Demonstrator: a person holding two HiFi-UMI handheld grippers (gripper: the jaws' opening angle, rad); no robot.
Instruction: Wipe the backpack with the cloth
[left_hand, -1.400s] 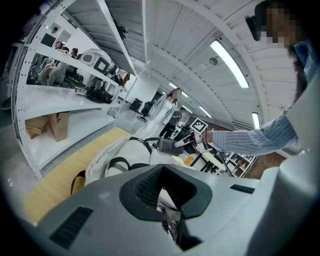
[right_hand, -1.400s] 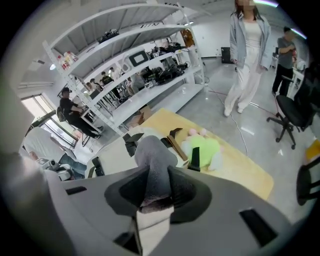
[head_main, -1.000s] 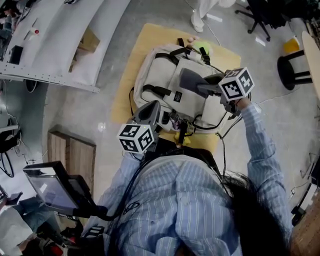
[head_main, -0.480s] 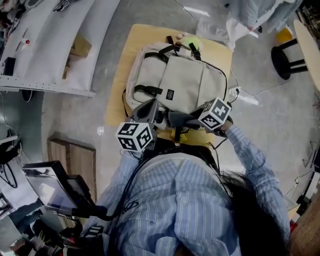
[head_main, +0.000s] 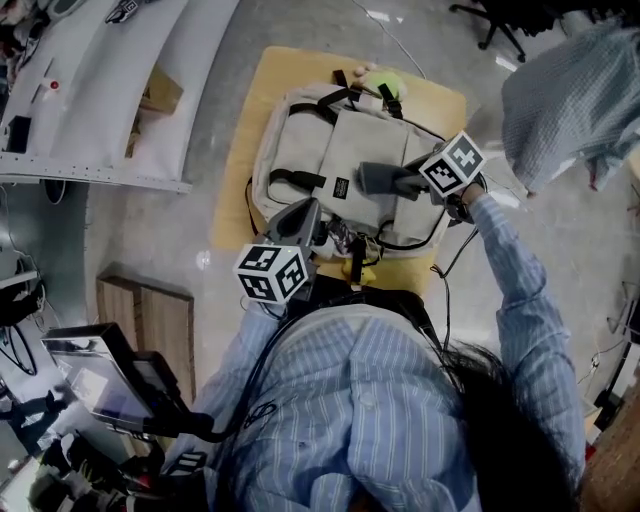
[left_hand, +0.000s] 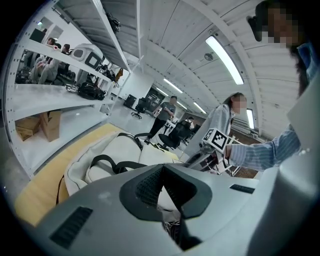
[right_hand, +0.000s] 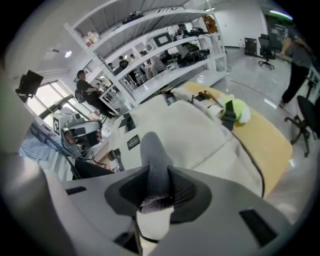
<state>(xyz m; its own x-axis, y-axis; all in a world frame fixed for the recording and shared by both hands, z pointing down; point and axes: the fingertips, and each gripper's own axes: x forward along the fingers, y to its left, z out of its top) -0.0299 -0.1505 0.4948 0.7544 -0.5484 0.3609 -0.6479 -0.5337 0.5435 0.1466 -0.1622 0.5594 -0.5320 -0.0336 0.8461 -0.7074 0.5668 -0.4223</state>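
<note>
The right gripper (right_hand: 157, 174) has its jaws clamped on a grey cloth (right_hand: 154, 152), which sticks out ahead of the tips over the beige backpack (head_main: 345, 150) lying beneath them; the left gripper (left_hand: 162, 170) has its jaws brought together at the tips, pale backpack fabric showing in the gap behind them and the bag stretching away ahead.
</note>
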